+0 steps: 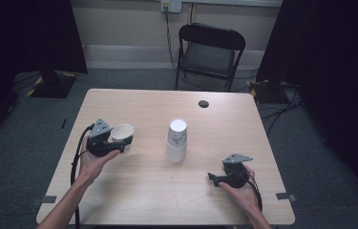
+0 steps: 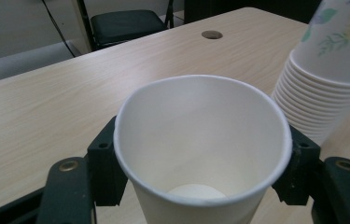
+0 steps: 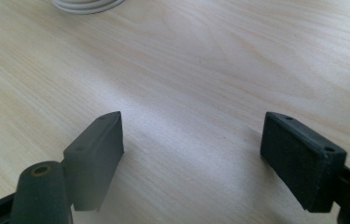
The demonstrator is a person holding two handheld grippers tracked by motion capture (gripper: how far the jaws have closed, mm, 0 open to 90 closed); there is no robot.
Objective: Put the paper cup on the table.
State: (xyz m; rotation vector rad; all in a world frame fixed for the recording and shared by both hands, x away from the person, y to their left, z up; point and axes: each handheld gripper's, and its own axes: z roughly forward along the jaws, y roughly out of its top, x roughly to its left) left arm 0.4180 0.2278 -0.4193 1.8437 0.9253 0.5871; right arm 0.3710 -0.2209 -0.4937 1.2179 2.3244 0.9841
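A single paper cup (image 2: 202,149) is seen nearest the lens in the left claw view, clamped between the two black jaws of the left claw (image 2: 202,163), which press on its wall just below the rolled rim from either side. In the high view the same cup (image 1: 122,135) is held upright at the left side of the desk (image 1: 133,191), just above or at the surface; contact with the desk cannot be told.

The cup is judged very light, thin-walled and easily crushed: the rim looks slightly squeezed out of round, so only a gentle pinch is called for. The rolled rim is the stiffest part, and a hold just beneath it, as now, is thought safest; the smooth wall may slip if the grip is loosened.

Near the middle of the desk an upside-down stack of paper cups (image 1: 176,141) is seen, printed with flowers, well apart from the held cup. The stack is likely to be tippy and its cups nested tightly, so steadying may be needed.

The right claw (image 1: 213,178) is held low over the desk at the right, its jaws standing wide apart with nothing between them.

A black folding chair (image 1: 209,52) stands beyond the desk.
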